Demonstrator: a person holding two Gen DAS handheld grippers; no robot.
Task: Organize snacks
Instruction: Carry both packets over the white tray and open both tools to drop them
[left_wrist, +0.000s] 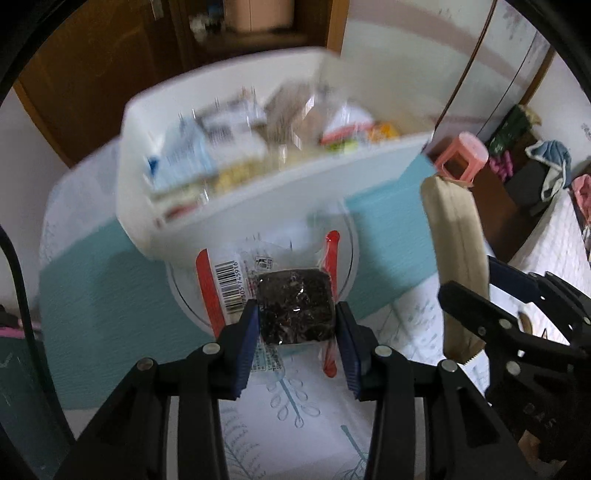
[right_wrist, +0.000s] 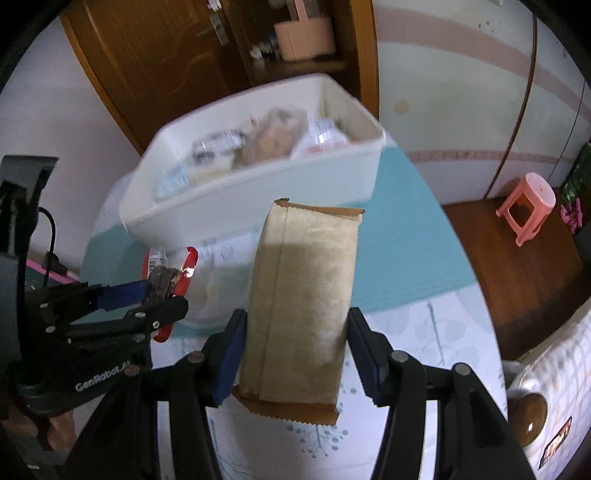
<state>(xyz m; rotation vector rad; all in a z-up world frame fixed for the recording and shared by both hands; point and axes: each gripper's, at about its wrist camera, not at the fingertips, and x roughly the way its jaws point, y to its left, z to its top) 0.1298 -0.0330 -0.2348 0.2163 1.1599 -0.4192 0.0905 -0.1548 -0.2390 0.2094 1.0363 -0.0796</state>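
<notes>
My left gripper (left_wrist: 297, 325) is shut on a clear-wrapped dark brownie snack (left_wrist: 295, 306) with red edges and a barcode, held above the table short of the bin. It also shows in the right wrist view (right_wrist: 162, 284). My right gripper (right_wrist: 295, 354) is shut on a long tan paper snack packet (right_wrist: 303, 295), which appears upright at the right of the left wrist view (left_wrist: 458, 258). A white plastic bin (left_wrist: 258, 199) holding several wrapped snacks stands ahead on the teal mat; it is blurred. It also shows in the right wrist view (right_wrist: 258, 192).
A teal mat (right_wrist: 406, 258) lies on a white leaf-print tablecloth (right_wrist: 424, 354). A white round object (left_wrist: 192, 295) lies under the brownie. A pink stool (right_wrist: 524, 206) stands on the wooden floor at right. A wooden door (right_wrist: 155, 59) is behind the bin.
</notes>
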